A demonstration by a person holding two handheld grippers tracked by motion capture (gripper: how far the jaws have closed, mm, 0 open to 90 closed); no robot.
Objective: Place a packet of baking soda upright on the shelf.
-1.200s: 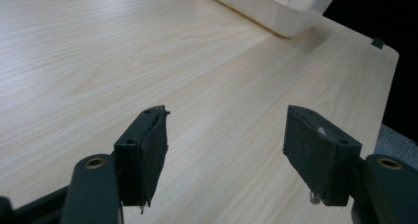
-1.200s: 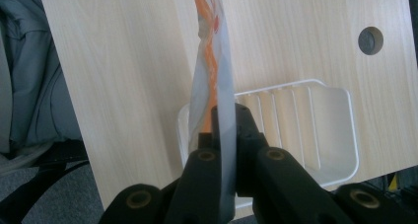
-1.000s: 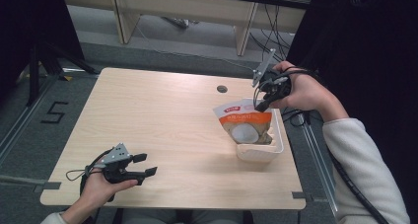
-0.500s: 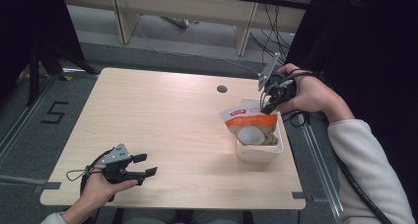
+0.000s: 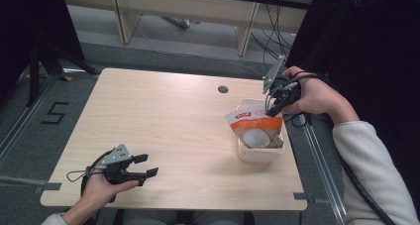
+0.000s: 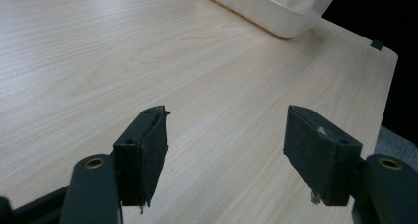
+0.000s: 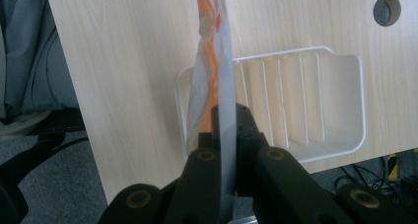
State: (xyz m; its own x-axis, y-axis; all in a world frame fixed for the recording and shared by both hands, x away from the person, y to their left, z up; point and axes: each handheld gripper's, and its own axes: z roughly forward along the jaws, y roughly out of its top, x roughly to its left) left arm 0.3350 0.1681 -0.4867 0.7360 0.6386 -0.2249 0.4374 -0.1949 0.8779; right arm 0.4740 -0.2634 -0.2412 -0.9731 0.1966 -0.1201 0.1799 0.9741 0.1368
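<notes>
Pinching the top edge of a pouch [image 5: 253, 128], your right gripper [image 5: 273, 108] has its black jaws pressed together on the thin film, as the right gripper view shows from the edge-on side [image 7: 224, 110]. That pouch is a flat, glossy plastic bag, orange across the top with a small red label whose writing is too small to read, and a round white shape printed or showing on its front. It hangs upright with its lower part inside a white plastic tray [image 5: 245, 154], which sits on the table near the right edge. In the right gripper view the tray [image 7: 320, 100] is a shallow rectangle with rounded corners and raised ribs along its floor; apart from the pouch, you have nothing else in it that can be made out.

Your left gripper [image 5: 141, 166] rests low over the near left part of the table [image 5: 163, 116], well apart from the tray, with its jaws spread wide and nothing between them; the left gripper view shows the matte black pads [image 6: 148, 150] over bare wood. That table is pale wood laminate with fine straight grain and a round cable hole [image 5: 223, 89] near its far edge. On the grey floor to the left, black tape forms the figure 5 [image 5: 53, 112].
</notes>
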